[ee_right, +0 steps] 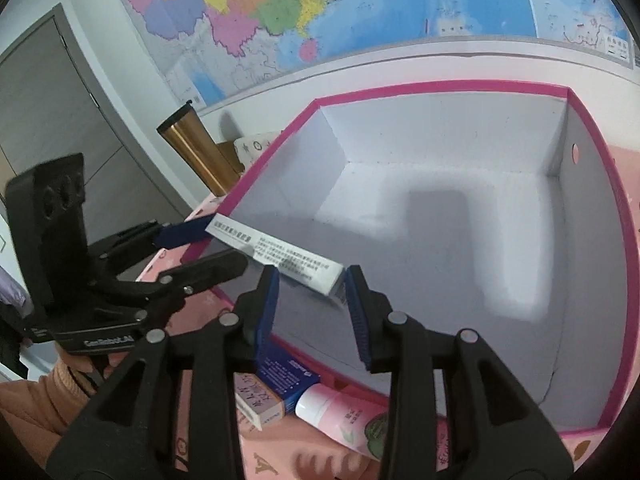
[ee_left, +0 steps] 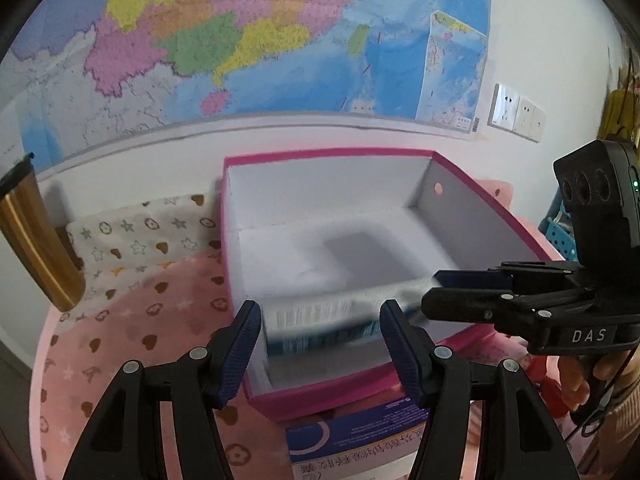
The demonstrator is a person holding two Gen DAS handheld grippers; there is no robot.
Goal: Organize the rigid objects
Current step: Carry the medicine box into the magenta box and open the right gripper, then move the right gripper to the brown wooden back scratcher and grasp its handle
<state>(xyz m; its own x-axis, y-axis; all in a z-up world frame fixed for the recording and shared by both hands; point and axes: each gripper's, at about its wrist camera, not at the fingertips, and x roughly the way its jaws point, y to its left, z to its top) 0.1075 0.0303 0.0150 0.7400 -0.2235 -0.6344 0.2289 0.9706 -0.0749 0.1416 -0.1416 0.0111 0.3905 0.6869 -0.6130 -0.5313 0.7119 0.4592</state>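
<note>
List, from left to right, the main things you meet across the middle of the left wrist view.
Gold tumbler → patterned cloth → pink box → right gripper

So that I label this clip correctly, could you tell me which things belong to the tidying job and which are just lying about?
Job: pink box, white carton, blue carton, pink tube.
Lying about: gold tumbler, wall map, wall sockets.
</note>
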